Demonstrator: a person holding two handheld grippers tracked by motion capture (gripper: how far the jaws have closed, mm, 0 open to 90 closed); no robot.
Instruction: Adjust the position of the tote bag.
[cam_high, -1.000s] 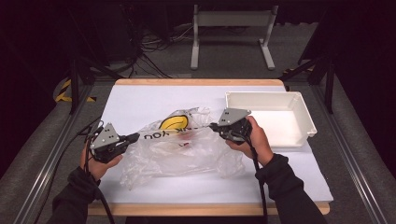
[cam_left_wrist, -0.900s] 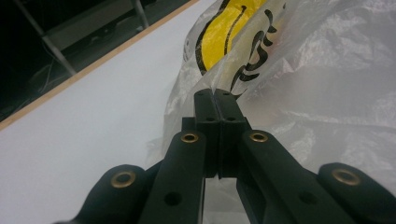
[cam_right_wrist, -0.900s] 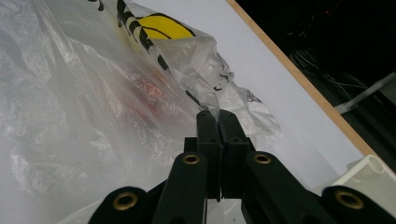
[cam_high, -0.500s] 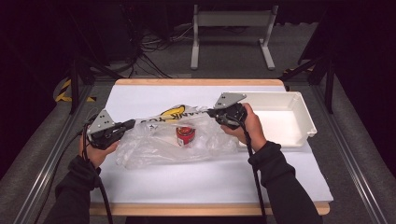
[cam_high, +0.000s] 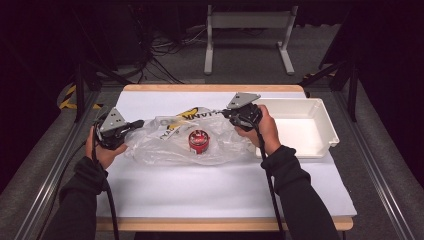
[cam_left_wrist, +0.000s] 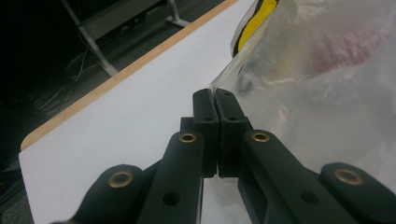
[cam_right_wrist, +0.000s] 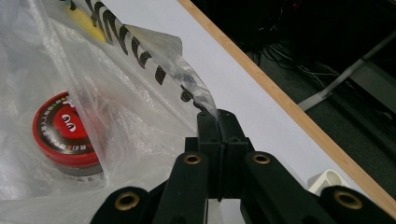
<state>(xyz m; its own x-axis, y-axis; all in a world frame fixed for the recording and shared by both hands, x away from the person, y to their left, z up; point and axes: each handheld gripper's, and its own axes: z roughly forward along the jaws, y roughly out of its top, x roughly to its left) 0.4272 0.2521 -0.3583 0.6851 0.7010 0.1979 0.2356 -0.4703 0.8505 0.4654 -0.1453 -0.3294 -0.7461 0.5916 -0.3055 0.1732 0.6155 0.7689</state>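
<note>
Both claws are clamped on film: the left claw (cam_high: 137, 123) pinches the left edge of the clear crinkled plastic bag with yellow and black print (cam_high: 165, 145), and the right claw (cam_high: 226, 114) pinches its opposite upper edge. In the left gripper view the jaws meet on a thin fold of that film, and the right gripper view shows the same. A small round tin with a red lid (cam_high: 198, 141) sits inside the bag, near its middle, on the white tabletop (cam_high: 210, 185). A white rectangular plastic tray (cam_high: 320, 137) stands just beside the right hand. As I judge it, the grips are slim; a hard outward pull could slip or tear the film, and lifting unevenly could roll the tin out.
</note>
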